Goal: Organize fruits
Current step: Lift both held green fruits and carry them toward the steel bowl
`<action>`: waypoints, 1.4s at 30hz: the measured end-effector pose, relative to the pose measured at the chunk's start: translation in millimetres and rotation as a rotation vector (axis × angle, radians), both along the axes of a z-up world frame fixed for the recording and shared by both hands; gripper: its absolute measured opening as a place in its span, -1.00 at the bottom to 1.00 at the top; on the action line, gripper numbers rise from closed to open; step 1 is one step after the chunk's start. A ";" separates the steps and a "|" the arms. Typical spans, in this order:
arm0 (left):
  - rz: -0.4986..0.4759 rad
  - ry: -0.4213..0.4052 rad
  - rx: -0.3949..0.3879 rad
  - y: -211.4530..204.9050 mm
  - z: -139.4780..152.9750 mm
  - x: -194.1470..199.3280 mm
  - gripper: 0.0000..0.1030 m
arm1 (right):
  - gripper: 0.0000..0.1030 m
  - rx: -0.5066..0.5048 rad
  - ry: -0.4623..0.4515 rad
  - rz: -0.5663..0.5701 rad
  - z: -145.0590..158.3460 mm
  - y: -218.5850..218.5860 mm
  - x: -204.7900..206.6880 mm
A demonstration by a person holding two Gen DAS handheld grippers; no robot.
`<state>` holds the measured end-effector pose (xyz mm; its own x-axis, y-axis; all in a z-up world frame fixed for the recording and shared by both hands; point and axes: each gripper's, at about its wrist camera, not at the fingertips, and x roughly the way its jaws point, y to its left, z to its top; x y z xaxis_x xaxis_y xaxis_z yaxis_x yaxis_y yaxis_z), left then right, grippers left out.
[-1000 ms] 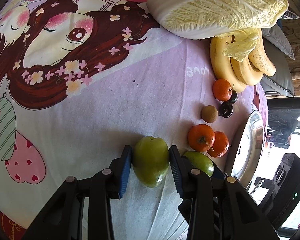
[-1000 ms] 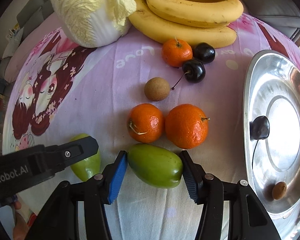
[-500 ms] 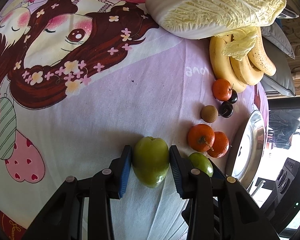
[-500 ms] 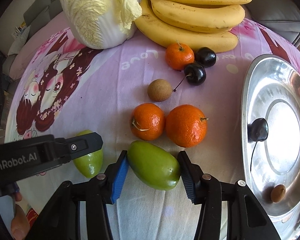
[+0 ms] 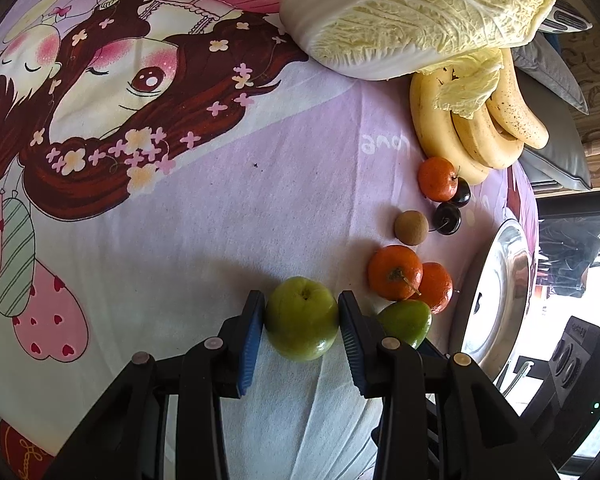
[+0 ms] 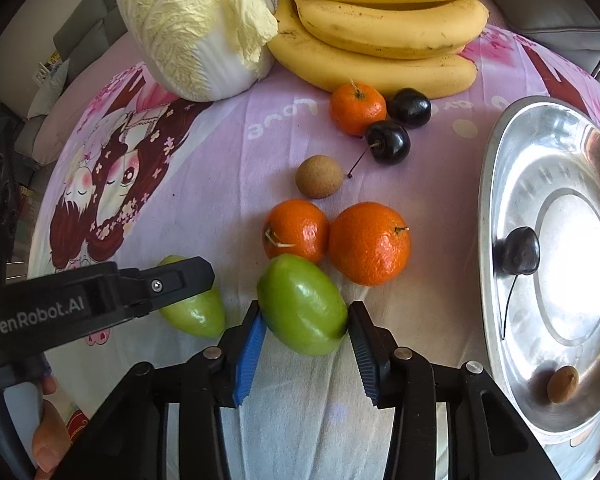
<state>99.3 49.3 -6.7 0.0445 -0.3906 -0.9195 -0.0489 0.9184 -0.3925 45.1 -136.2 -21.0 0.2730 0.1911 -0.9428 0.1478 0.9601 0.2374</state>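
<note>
Pink cartoon-print cloth (image 5: 220,208) covered the worktop, with a napa cabbage (image 5: 416,16) and bananas (image 6: 380,28) along its far edge and a steel tray (image 6: 512,320) at the right edge. Compared with a second earlier, both grippers had narrowed onto their fruit: the left gripper (image 5: 302,314) now pressed its pads against both sides of a round green fruit (image 5: 302,318), and the right gripper (image 6: 305,316) clamped an oblong green fruit (image 6: 302,304), which had tipped toward the two tangerines (image 6: 370,242) and touched the nearer one. Both fruits seemed to rest on the cloth near the front edge, so the grasps looked secured and lifting toward the tray was probably next. One cherry (image 6: 518,250) and a small brown fruit (image 6: 563,378) already lay in the tray; a tangerine (image 6: 357,108), two cherries (image 6: 388,142) and a brown longan-like fruit (image 6: 319,176) waited mid-cloth. Tray glare washed out its centre, its right side was cut off, and whether either fruit had left the cloth was unclear.
</note>
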 end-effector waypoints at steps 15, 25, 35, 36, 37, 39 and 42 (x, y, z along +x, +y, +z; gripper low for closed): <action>-0.015 0.004 0.030 -22.3 -8.8 -2.0 -0.24 | -0.21 0.000 -0.037 -0.016 -1.6 2.6 8.7; -0.005 -0.051 -0.016 -30.8 10.8 -4.1 -0.24 | -0.23 0.043 -0.109 -0.027 24.4 -2.7 -2.2; -0.037 -0.060 -0.019 -45.3 12.4 -4.8 -0.24 | -0.23 0.057 -0.121 -0.031 30.9 -8.2 -6.4; -0.038 -0.064 -0.017 -46.9 13.3 -5.3 -0.24 | -0.23 0.059 -0.127 -0.031 32.9 -8.6 -7.5; -0.039 -0.067 -0.015 -47.5 14.5 -5.8 -0.24 | -0.23 0.061 -0.133 -0.029 34.9 -8.6 -8.2; -0.036 -0.072 -0.016 -49.8 15.8 -6.4 -0.24 | -0.23 0.062 -0.142 -0.025 38.7 -9.0 -9.6; -0.038 -0.084 -0.017 -54.1 19.7 -7.8 -0.24 | -0.23 0.068 -0.147 -0.027 40.7 -11.5 -11.2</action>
